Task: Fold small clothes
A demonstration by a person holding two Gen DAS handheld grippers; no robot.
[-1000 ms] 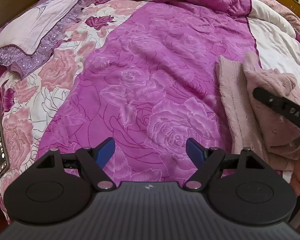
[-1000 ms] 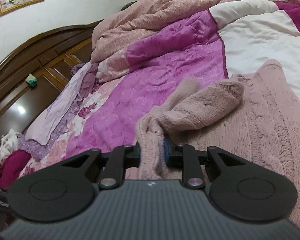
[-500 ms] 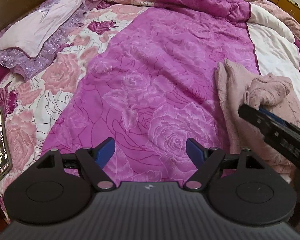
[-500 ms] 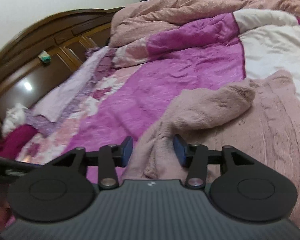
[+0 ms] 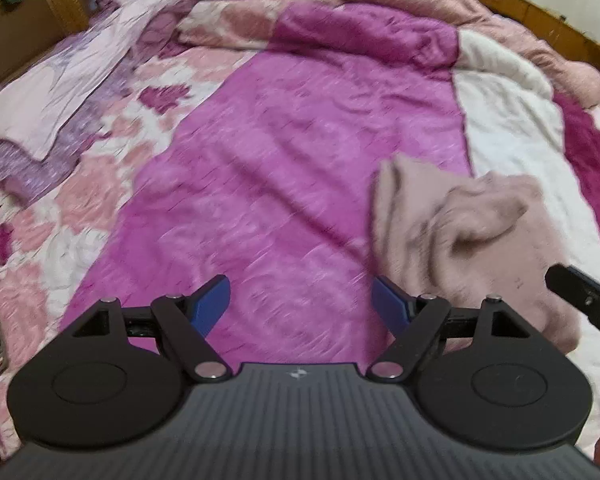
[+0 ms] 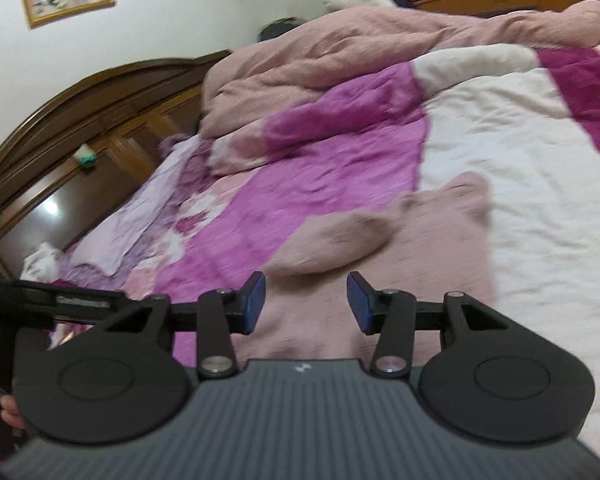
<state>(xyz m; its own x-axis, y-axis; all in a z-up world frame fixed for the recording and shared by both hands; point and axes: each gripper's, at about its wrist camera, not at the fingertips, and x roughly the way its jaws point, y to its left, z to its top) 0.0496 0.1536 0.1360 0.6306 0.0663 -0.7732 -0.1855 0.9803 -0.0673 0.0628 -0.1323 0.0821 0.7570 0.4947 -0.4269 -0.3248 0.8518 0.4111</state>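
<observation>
A dusty-pink knitted garment (image 5: 472, 240) lies partly folded on the magenta rose-patterned quilt (image 5: 284, 184), straddling the seam where the magenta meets a cream panel, one sleeve lying loosely across its body. The left gripper (image 5: 300, 304) is spread wide with nothing between its blue pads, over bare quilt just left of the garment. The right gripper (image 6: 306, 302) is also open and empty, its blue pads apart above the garment's near edge (image 6: 380, 256). A rumpled pale-pink duvet (image 6: 380, 52) is heaped at the far end by the dark wooden headboard (image 6: 80, 120).
</observation>
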